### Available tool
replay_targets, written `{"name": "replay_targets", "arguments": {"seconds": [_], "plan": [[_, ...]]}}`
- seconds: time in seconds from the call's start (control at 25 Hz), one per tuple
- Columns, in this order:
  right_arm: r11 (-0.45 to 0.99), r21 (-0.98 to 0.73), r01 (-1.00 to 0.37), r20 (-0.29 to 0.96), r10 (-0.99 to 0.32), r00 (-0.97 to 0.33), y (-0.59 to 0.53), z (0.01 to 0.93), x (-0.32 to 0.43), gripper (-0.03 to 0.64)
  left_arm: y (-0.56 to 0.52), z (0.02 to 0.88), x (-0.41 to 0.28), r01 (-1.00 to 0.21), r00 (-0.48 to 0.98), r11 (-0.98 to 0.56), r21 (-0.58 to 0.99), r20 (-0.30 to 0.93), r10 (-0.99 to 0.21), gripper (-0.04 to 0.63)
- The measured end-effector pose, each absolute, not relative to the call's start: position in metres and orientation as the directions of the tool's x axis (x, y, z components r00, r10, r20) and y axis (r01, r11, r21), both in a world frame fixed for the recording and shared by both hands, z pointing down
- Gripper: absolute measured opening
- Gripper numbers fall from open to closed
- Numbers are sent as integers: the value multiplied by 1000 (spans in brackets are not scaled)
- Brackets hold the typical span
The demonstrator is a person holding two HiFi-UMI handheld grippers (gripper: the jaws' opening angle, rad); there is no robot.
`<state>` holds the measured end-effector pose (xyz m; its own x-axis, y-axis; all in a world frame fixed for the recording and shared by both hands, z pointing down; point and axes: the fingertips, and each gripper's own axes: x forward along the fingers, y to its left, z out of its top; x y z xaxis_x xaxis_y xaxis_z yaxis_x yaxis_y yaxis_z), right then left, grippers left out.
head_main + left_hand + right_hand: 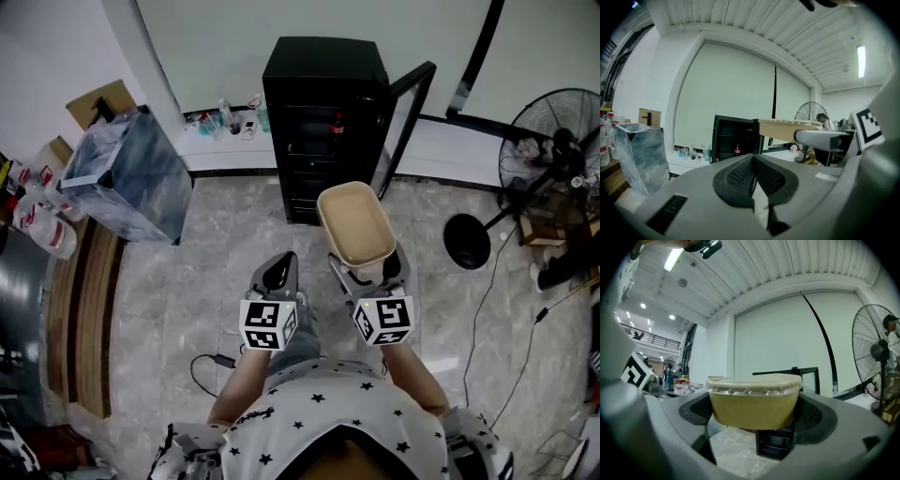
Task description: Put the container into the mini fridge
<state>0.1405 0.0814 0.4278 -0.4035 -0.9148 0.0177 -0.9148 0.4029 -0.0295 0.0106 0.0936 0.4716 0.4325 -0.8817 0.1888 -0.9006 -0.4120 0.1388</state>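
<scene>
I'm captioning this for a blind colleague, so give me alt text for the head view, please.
Seen from above, the right gripper holds a tan lidded container in front of a black mini fridge whose door stands open to the right. The left gripper is beside it, shut and empty, with a standing fan at far right.

There is 1 mini fridge point(323, 112) with its 1 door point(410, 111) open and 1 bottle point(337, 124) inside. There is also 1 container point(354, 223), 1 standing fan point(553, 141) and 1 cardboard box point(98, 101). There are 2 grippers: the left gripper point(277, 267) and the right gripper point(370, 269).
</scene>
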Motion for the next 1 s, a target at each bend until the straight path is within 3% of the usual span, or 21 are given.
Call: {"name": "replay_targets", "arguments": {"seconds": [1.0], "plan": [[339, -23, -941, 66, -938, -339, -127, 428, 90, 522, -118, 468, -44, -863, 504, -481, 152, 208, -839, 12]]}}
